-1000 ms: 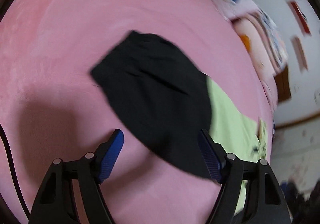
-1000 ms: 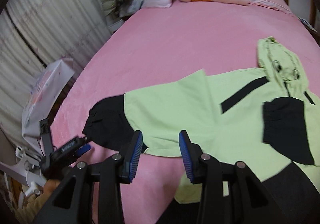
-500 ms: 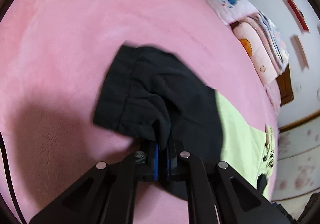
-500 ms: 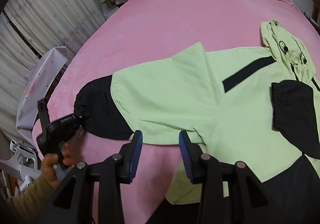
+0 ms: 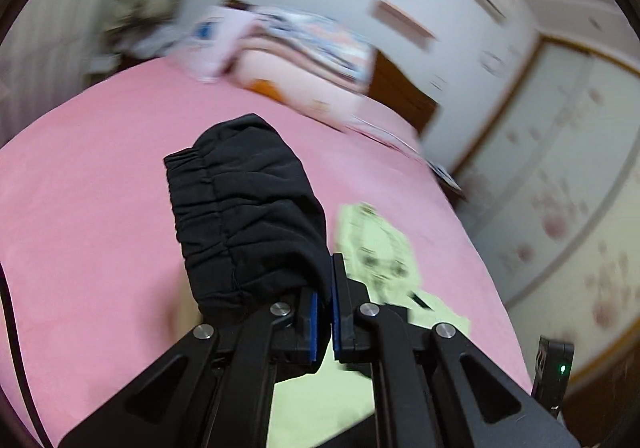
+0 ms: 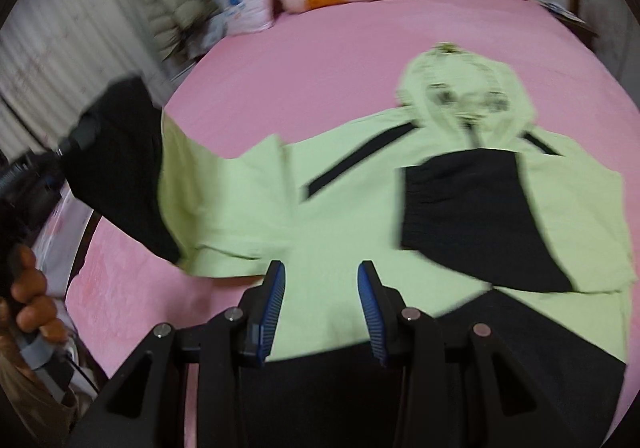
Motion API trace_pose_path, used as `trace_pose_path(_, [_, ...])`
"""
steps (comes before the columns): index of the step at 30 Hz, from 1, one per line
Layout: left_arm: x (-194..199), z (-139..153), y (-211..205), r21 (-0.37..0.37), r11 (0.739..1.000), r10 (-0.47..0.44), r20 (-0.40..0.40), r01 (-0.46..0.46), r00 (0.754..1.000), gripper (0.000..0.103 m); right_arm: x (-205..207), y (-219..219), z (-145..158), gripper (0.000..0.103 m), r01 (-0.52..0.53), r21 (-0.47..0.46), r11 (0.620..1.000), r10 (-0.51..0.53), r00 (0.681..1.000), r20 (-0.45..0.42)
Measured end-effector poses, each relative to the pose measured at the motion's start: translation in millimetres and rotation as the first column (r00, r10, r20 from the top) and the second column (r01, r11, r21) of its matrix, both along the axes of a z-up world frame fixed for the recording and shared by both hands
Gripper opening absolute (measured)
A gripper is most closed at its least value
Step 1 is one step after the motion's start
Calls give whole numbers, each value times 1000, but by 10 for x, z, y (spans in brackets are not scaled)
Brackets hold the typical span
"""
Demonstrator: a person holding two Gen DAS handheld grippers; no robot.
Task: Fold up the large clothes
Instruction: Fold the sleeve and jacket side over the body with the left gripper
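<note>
Left gripper pinching a black sleeve cuff above a pink bed; right gripper open over the spread jacket.

Left wrist view: the left gripper (image 5: 323,312) has its blue-padded fingers clamped on the black elastic-gathered sleeve cuff (image 5: 244,208) of a pale green and black hooded jacket (image 5: 380,248), held up over the pink plush bed (image 5: 80,184). The green hood lies to the right, folded pink bedding (image 5: 296,64) at the blurred far end.

Right wrist view: the right gripper (image 6: 322,308) hovers with fingers apart, holding nothing, over the near middle of the jacket (image 6: 348,232), which lies flat on the bed (image 6: 320,60), hood far. The right sleeve is folded across the chest; the left sleeve (image 6: 120,168) is lifted at far left beside the person's hand (image 6: 32,308).
</note>
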State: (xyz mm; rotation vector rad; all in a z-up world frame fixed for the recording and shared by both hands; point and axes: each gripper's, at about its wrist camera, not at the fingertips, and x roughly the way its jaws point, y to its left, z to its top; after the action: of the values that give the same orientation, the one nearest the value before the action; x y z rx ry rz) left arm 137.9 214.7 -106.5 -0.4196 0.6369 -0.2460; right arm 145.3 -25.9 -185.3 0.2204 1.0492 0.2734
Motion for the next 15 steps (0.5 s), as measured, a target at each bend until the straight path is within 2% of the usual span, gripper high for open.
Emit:
trace_pose_path(3, [215,-184,-786,48,993,-106,-44,108,993,4,-83,-518,15,38,47,-19,999,-46,999,17])
trace_pose_path(6, [423,-709,-1461,85,979,-169,-165,185,972,4,-150,-964,-119,38,71,-50,996,-71,997,13])
trace_pose_path(9, [516,-1361,-1930,132,963,-188,-304,237,934,5,-160,-1268,-323,38,76,-72,994,-77,997,-2])
trace_pose_path(11, [537,-1667,-2129,160,954,-173,-392,252,904,13,-156,-1436,-485,38,67,-72,995,-69,997,-25])
trace_pose_path(12, [533,-1774,-2169,160,954,-167,-424,255,890,21,-143,-1526,-583,38,67,-68,995,-70,996,-47])
trace_pose_path(14, [323,-1842,-2162,151,959,-152,-435,238,887,28,-118,-1613,-675,38,64,-46,997,-67,995,-68])
trace_pose_path(15, [263,-1787,-2155,141,963,-154,-419,231,895,37,-100,-1651,-705,38,62,-31,998,-64,995,-74])
